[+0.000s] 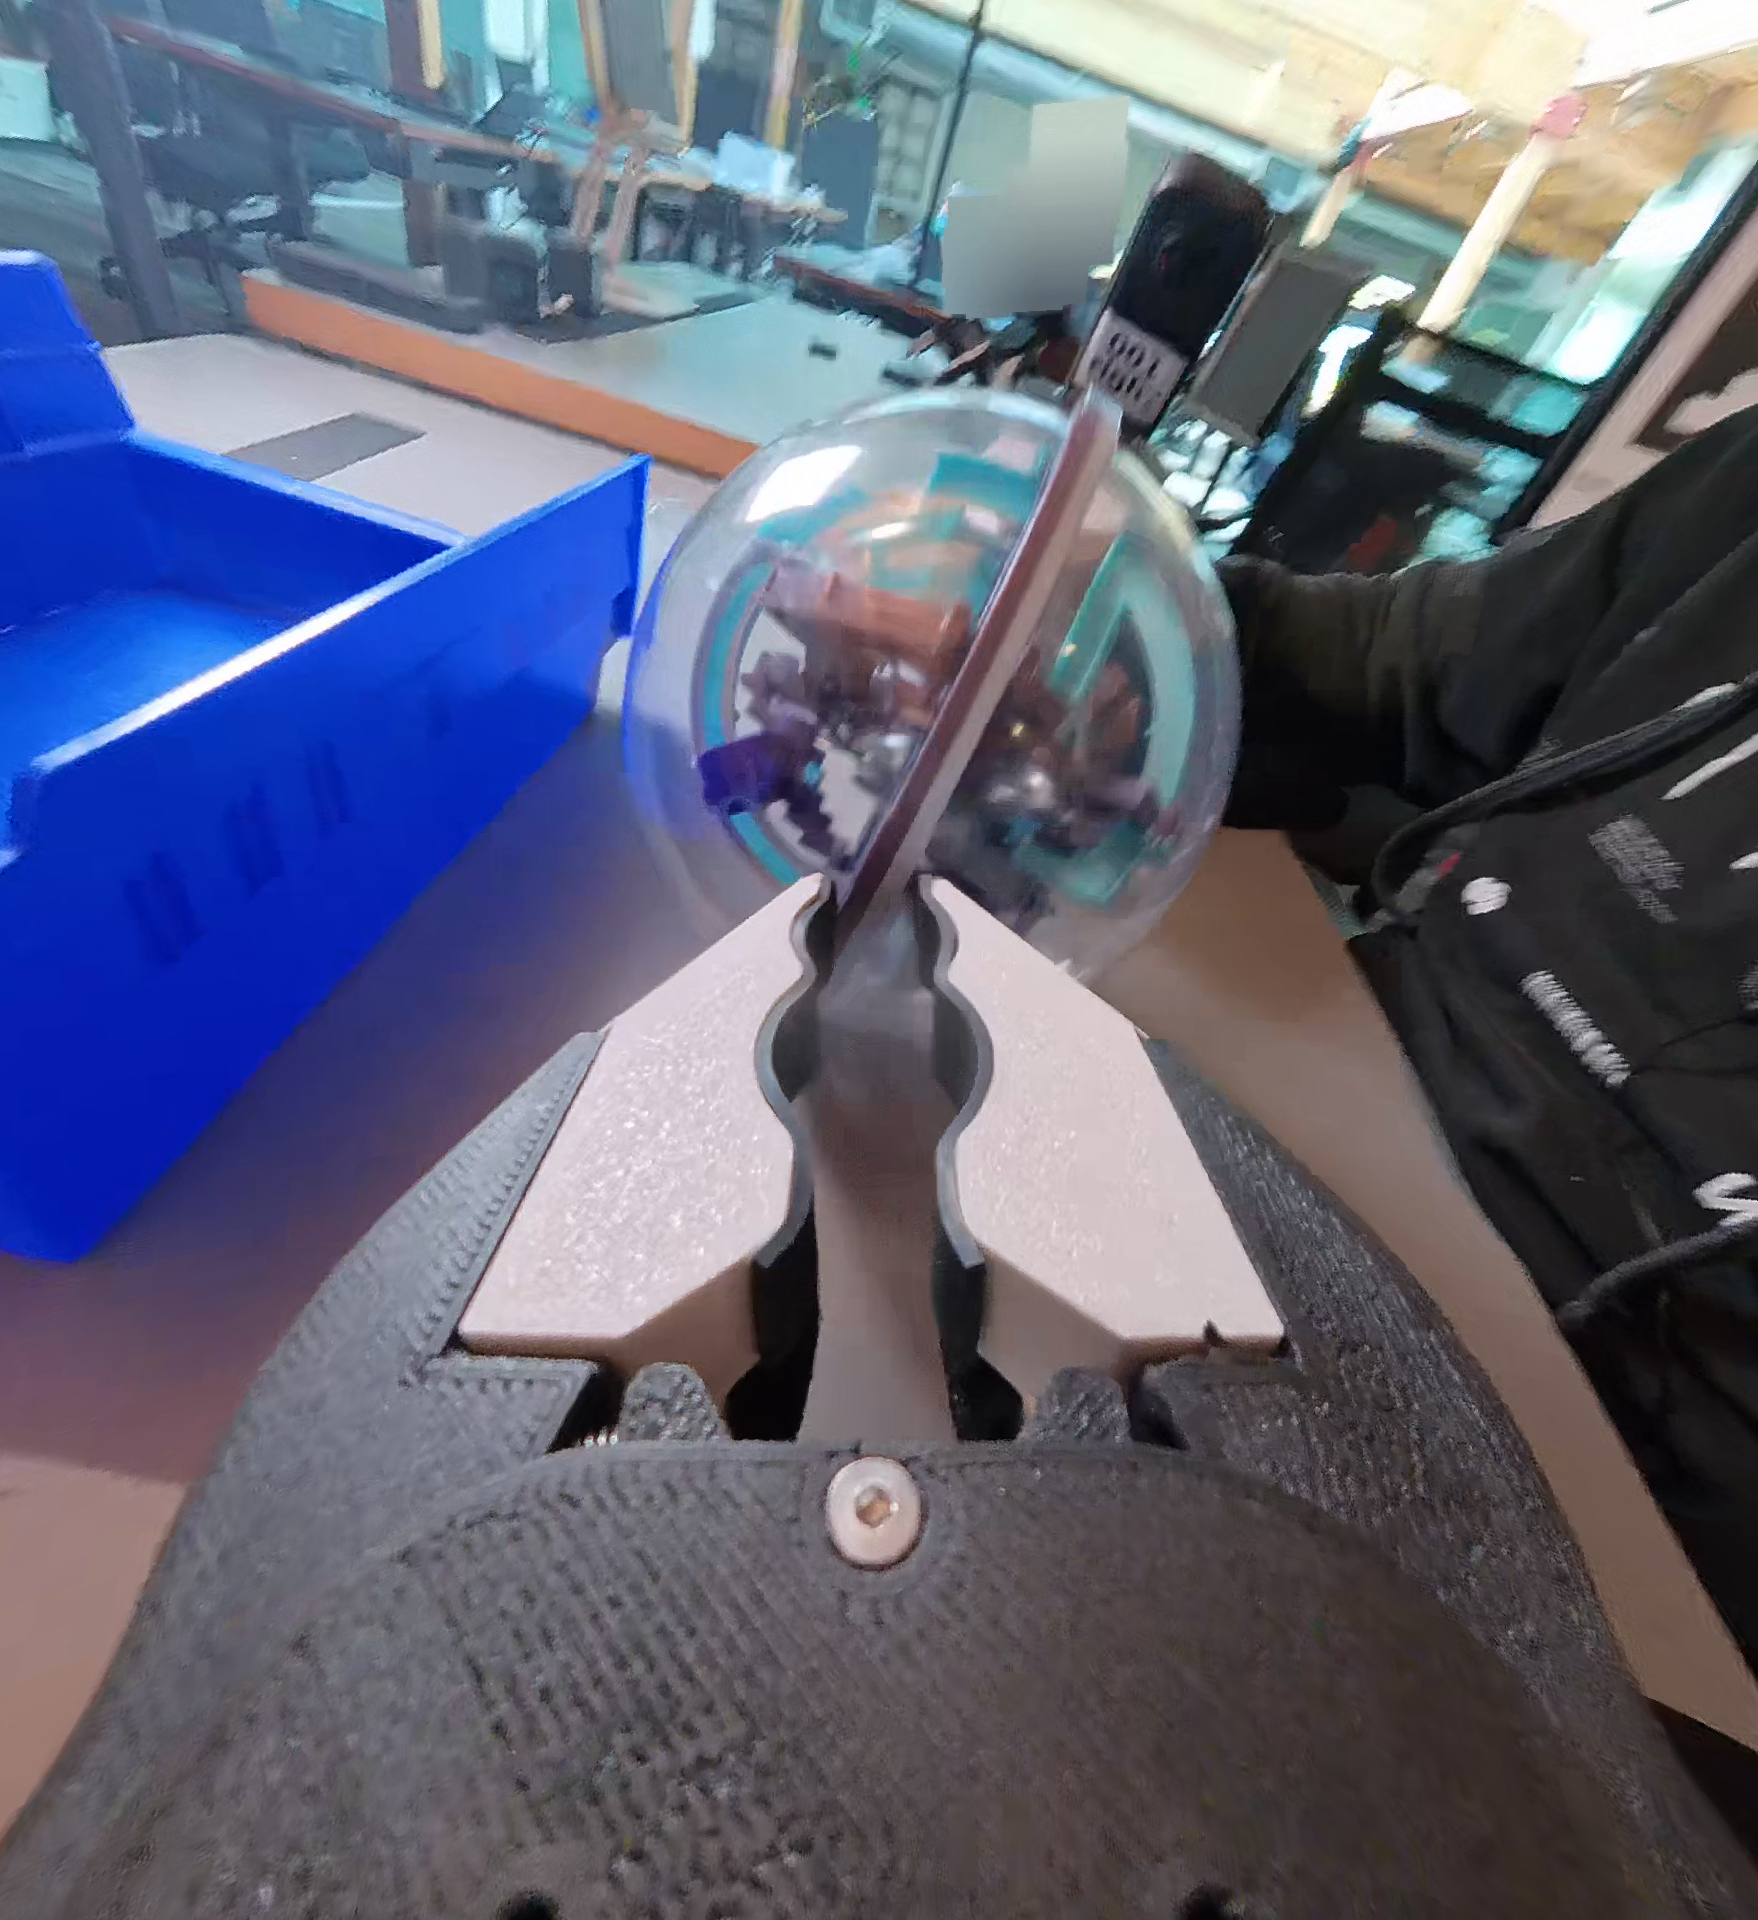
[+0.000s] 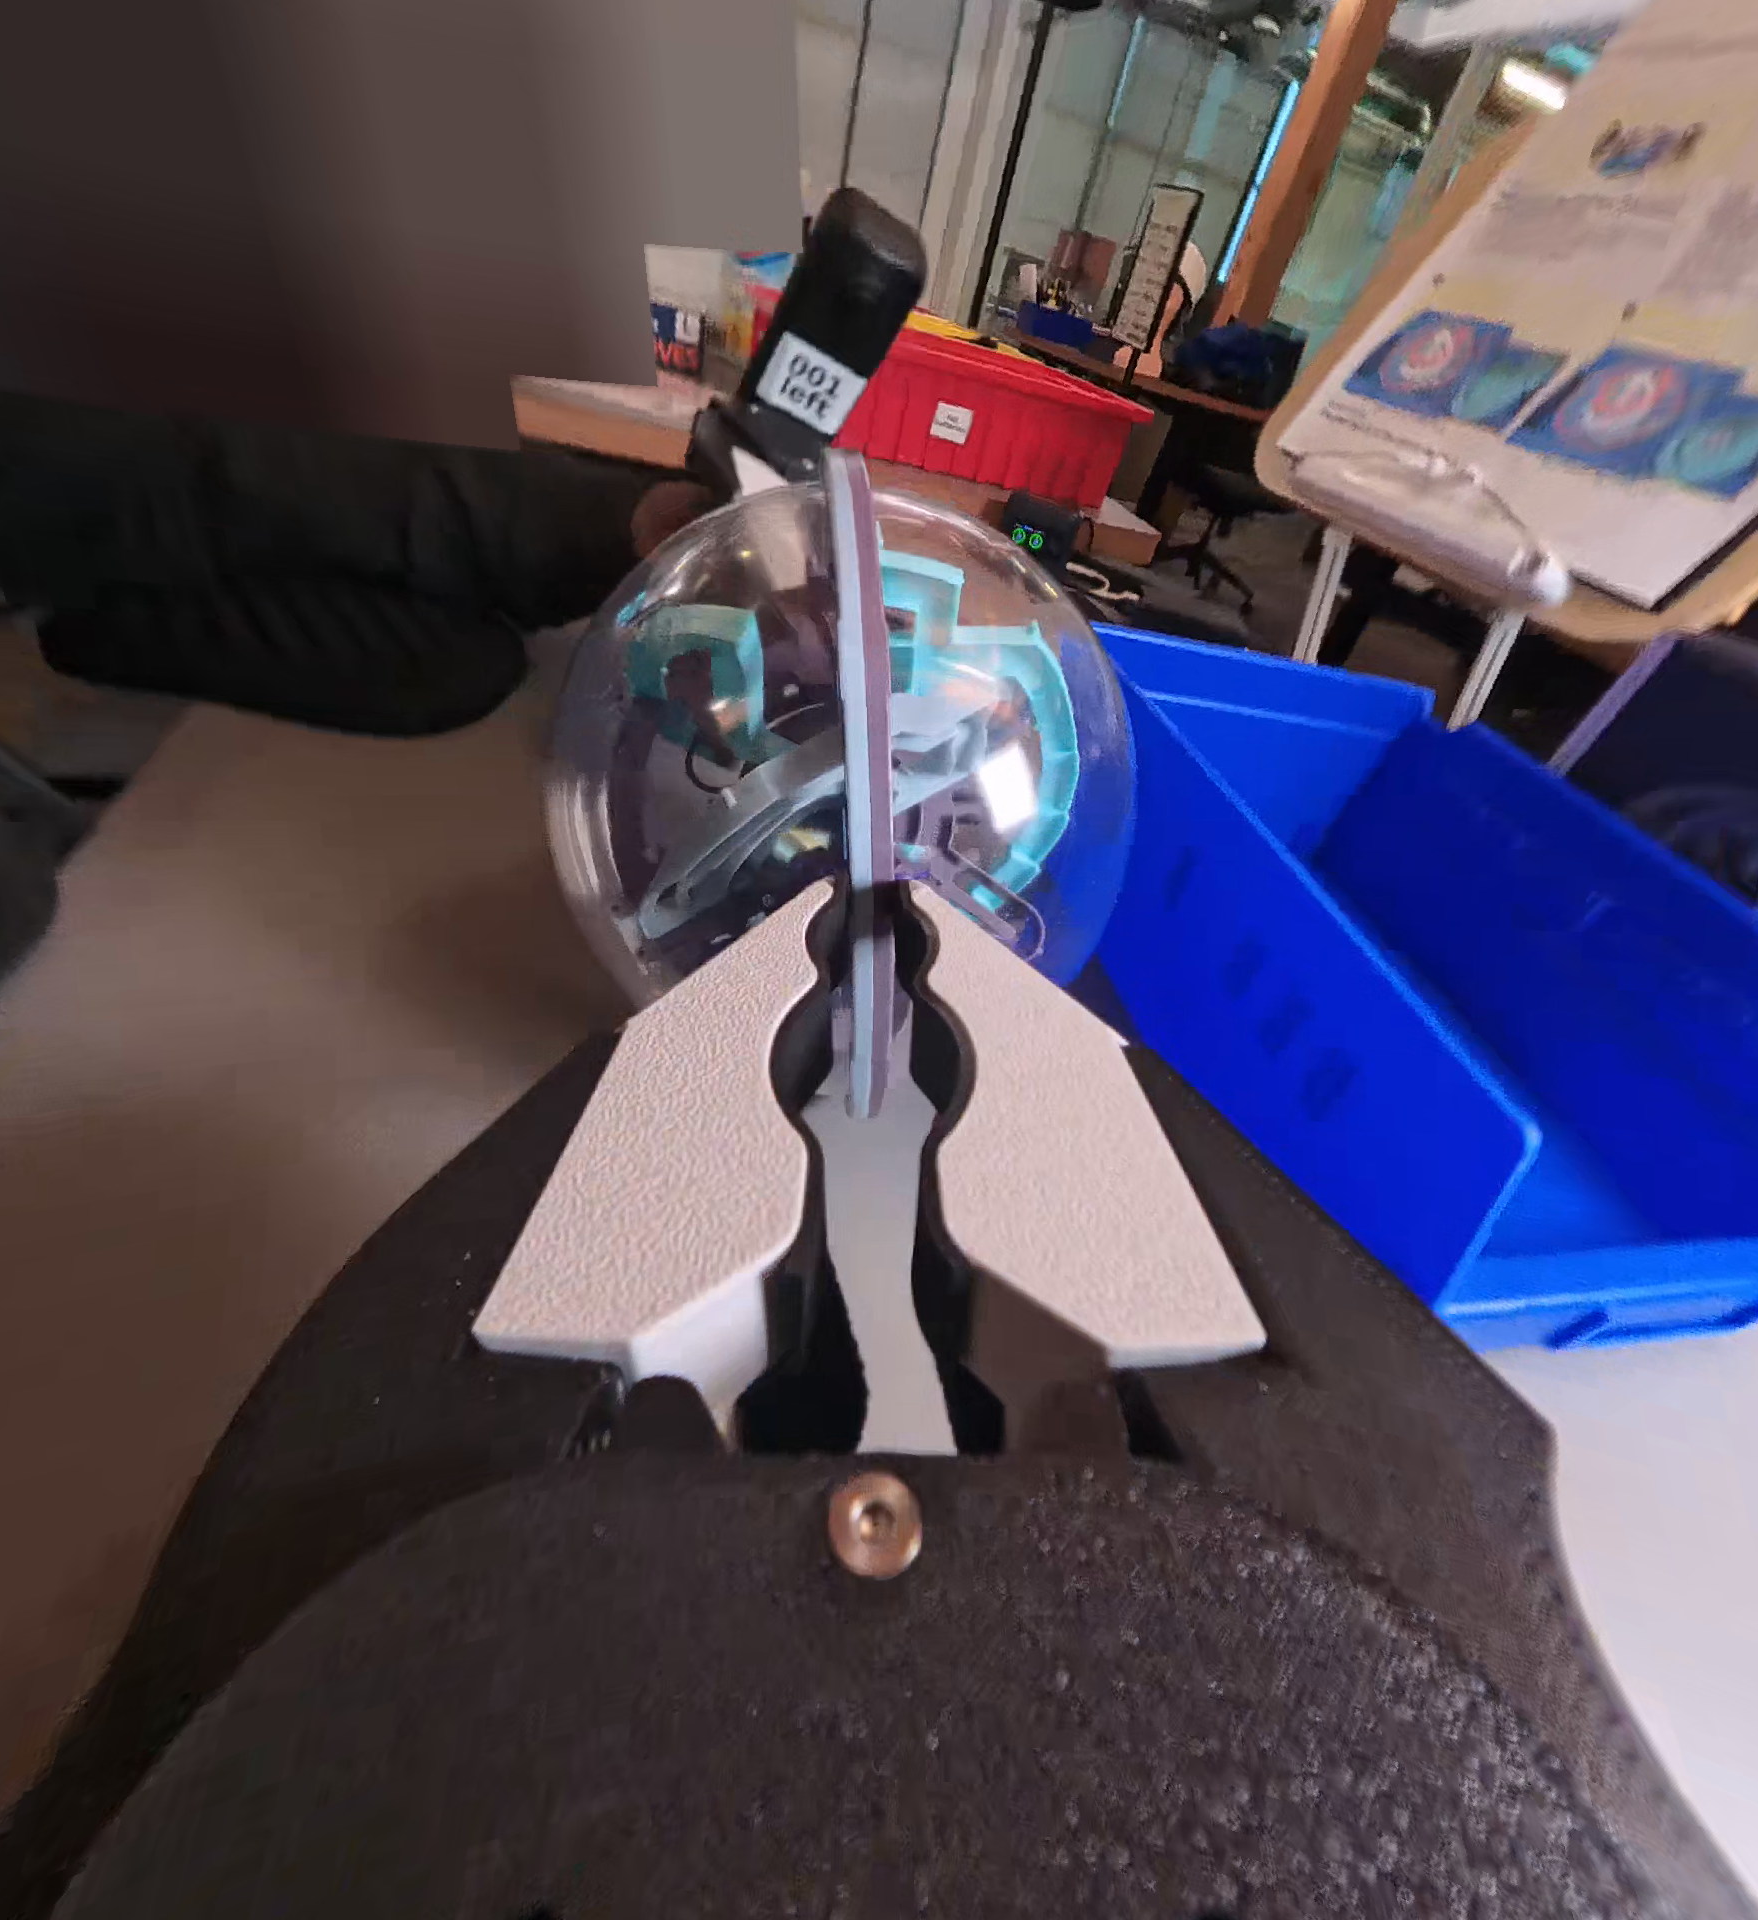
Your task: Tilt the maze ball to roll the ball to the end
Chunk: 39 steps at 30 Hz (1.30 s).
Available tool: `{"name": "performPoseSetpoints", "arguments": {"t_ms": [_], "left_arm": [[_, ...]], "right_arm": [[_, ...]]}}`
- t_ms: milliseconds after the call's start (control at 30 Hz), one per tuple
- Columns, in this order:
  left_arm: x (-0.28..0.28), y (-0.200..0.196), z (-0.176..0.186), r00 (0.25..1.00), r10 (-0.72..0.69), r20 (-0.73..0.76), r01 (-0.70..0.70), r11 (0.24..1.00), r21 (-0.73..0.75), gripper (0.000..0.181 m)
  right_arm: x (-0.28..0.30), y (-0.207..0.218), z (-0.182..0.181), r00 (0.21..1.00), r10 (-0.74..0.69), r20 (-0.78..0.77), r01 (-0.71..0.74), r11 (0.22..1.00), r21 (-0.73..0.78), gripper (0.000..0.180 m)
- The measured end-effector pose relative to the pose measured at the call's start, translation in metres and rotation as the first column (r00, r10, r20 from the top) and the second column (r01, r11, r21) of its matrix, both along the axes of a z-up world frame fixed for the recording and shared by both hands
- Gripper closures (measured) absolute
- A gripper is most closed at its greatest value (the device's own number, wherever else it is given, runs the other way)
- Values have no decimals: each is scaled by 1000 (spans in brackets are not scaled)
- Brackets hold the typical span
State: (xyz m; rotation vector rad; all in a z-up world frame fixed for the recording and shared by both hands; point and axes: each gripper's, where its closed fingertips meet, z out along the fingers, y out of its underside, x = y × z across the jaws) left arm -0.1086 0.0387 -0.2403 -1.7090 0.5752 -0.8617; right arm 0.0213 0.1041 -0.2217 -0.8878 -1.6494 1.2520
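Holding the maze ball [image 1: 932, 686] between us, we have both grippers clamped on its flat equatorial rim [image 2: 859, 727]: the left gripper [image 1: 875, 894] pinches the rim's near edge in its own view, and the right gripper [image 2: 870, 894] pinches the opposite edge, so the sphere hangs just above the table [image 1: 1270, 1018]. From the left the rim leans up and to the right; from the right it stands nearly upright. Any tilt turns on the line joining our two grips. We cannot pick out the small ball inside the teal and purple tracks. A blue bin [image 1: 262, 790] stands close beside the sphere, and a dark sleeve [image 1: 1581, 831] lies on the other side.
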Motion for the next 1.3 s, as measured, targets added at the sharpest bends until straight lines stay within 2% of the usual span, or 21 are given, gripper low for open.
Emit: {"name": "performPoseSetpoints", "arguments": {"t_ms": [67,133,233,333,433,500,633,733,867,967,1033,1133,1200,1300], "left_arm": [[3,-8,12,997,-48,55,47,999,21,154],[3,-12,13,996,-64,60,65,998,-9,133],[5,-19,14,982,-93,164,109,990,-87,97],[4,-17,1,970,-69,231,111,978,-175,74],[15,-22,-16,968,-109,225,165,955,-246,62],[28,-28,-24,965,-162,204,215,937,-274,58],[50,-37,-34,959,-250,134,279,912,-301,62],[61,-39,-34,962,-259,84,273,921,-277,66],[67,-38,-29,975,-219,35,221,947,-232,73],[66,-36,-24,985,-167,33,171,963,-208,85],[65,-37,-22,989,-142,43,148,968,-201,92],[67,-41,-19,989,-138,61,147,971,-188,105],[69,-42,-19,989,-137,63,146,972,-186,113],[70,-43,-19,985,-146,90,162,966,-202,123]], "right_arm": [[1,-12,2,999,3,-32,2,986,166,173],[2,-24,3,998,5,-66,20,932,363,173],[4,-43,2,994,29,-102,38,798,601,174],[10,-60,-2,989,72,-127,47,670,741,173],[17,-69,-7,984,105,-141,58,566,823,173],[21,-70,-10,984,108,-142,64,528,847,173],[28,-58,-21,992,47,-118,74,546,835,170],[31,-45,-25,994,-39,-100,102,635,765,165],[34,-20,-43,982,-183,45,119,788,604,152],[45,-14,-50,963,-179,203,98,929,356,148],[55,-14,-53,937,-125,327,72,983,167,144],[69,-29,-56,878,38,477,46,985,-164,132],[67,-40,-53,862,136,488,64,926,-372,133],[62,-49,-52,854,217,473,80,844,-531,141]]}}
